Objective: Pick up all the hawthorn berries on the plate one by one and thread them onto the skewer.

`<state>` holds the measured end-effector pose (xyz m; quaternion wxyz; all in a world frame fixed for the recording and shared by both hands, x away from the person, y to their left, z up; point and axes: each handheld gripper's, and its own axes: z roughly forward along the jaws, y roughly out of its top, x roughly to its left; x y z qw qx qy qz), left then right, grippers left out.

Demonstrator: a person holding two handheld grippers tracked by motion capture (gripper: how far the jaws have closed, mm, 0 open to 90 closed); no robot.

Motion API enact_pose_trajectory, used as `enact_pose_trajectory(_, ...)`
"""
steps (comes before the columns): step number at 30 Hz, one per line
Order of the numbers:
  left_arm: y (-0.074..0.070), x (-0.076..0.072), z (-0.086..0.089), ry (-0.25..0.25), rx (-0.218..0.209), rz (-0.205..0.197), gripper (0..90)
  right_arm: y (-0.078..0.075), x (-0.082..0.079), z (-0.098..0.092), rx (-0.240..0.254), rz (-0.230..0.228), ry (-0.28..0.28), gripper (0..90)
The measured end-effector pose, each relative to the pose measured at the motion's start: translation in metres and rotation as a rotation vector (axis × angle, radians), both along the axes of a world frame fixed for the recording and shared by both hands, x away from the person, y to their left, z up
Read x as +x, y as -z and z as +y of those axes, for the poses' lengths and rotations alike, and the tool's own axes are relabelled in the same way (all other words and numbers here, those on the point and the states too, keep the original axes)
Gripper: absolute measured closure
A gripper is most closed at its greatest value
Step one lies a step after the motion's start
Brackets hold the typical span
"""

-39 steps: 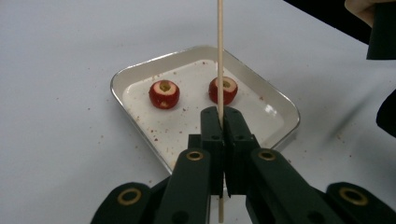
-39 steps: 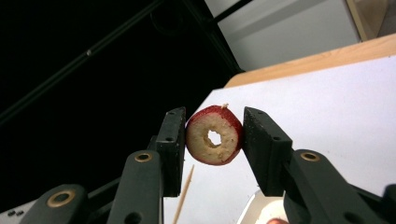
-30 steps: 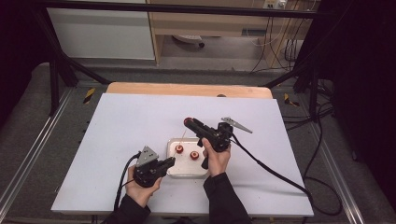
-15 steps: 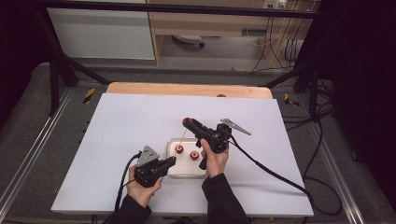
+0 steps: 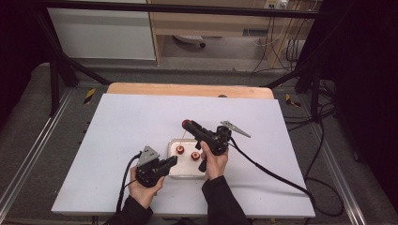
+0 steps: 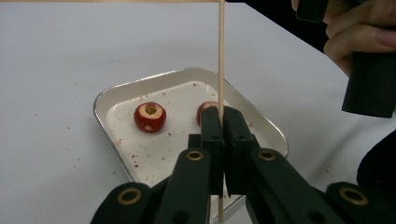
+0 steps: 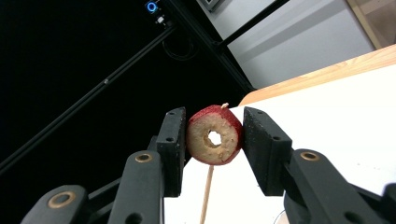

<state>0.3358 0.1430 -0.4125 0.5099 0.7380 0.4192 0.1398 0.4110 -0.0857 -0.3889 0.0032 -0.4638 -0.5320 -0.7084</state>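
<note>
Kept left tool (image 6: 222, 116) pressed together on thin wooden skewer (image 6: 221, 56), upright over silver metal tray (image 6: 116, 93). Kept right tool (image 7: 215, 114) pinching cored red fruit ring (image 7: 205, 144) against skewer's top end. Shifted nothing since a second earlier; threading apparently paused, two red cored fruits (image 6: 150, 116) left in tray on white desk (image 6: 56, 56).

From my seat I look down on a white tabletop (image 5: 117, 140) laid over a wooden board (image 5: 187, 90), whose pale edge shows along the far side. Grey carpet (image 5: 28, 117) lies around it. Black frame bars (image 5: 61, 70) slant down on both sides, and metal rails (image 5: 28, 161) run along the floor left and right. Behind stands a white cabinet (image 5: 101, 33) beside a wooden shelf unit (image 5: 220, 23). Cables (image 5: 281, 51) hang at the back right, I think from a socket strip. Yellow-black tape marks (image 5: 89, 95) sit by the table's far corners. The edges of the room are dark.
</note>
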Motion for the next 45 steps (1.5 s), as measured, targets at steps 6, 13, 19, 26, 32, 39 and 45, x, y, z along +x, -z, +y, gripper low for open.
enact_pose_trajectory(6,0.0,0.001,-0.002,-0.011,-0.015,0.005,88.0,0.002,-0.001,0.001,0.012,0.002,-0.01,61.0)
enact_pose_trajectory(13,0.001,0.0,-0.005,-0.013,-0.029,0.003,88.1,0.002,-0.003,0.002,0.019,0.013,-0.018,61.1)
enact_pose_trajectory(19,-0.001,-0.001,-0.006,-0.02,-0.058,-0.003,88.1,0.004,-0.003,0.002,0.021,0.02,-0.033,61.2)
enact_pose_trajectory(26,0.0,0.002,-0.008,-0.023,-0.056,0.004,88.2,0.006,-0.005,0.004,0.015,0.027,-0.044,61.4)
enact_pose_trajectory(32,-0.005,0.004,-0.006,-0.031,-0.068,0.004,88.3,0.011,-0.01,0.007,-0.016,0.028,-0.067,61.5)
enact_pose_trajectory(39,-0.006,0.011,-0.008,-0.039,-0.056,0.007,88.3,0.021,-0.02,0.014,-0.082,0.041,-0.113,61.5)
enact_pose_trajectory(45,-0.006,0.014,-0.008,-0.038,-0.048,0.016,88.3,0.028,-0.027,0.018,-0.119,0.043,-0.131,61.5)
